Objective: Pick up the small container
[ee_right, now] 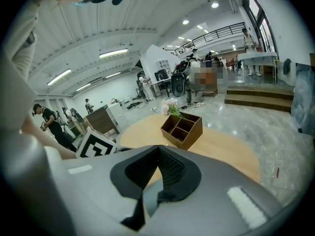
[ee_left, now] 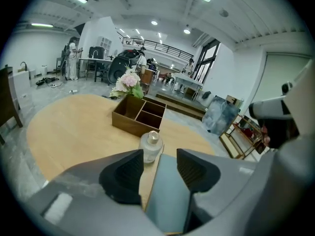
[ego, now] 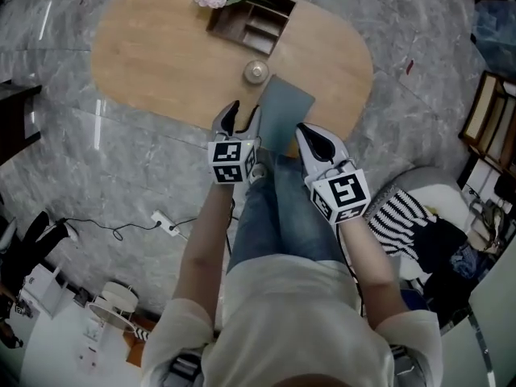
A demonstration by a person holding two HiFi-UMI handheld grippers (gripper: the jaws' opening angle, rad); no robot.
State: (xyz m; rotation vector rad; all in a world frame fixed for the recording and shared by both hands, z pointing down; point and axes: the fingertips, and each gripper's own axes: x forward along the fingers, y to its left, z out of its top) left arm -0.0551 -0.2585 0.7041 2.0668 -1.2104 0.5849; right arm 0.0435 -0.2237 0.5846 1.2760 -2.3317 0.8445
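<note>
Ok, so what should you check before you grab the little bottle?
1. Little bottle upright on the table: ok.
2. Left gripper jaws apart, wide enough for the bottle: ok.
3. Bottle between the left jaws: not ok, it stands farther ahead.
4. Right gripper out of the way: ok, shut, empty, off to the side.
5. Wooden box clear of the bottle: ok, it sits behind with a gap.
6. Bottle clear of the grey mat: cannot tell, the mat's edge lies right beside it.
</note>
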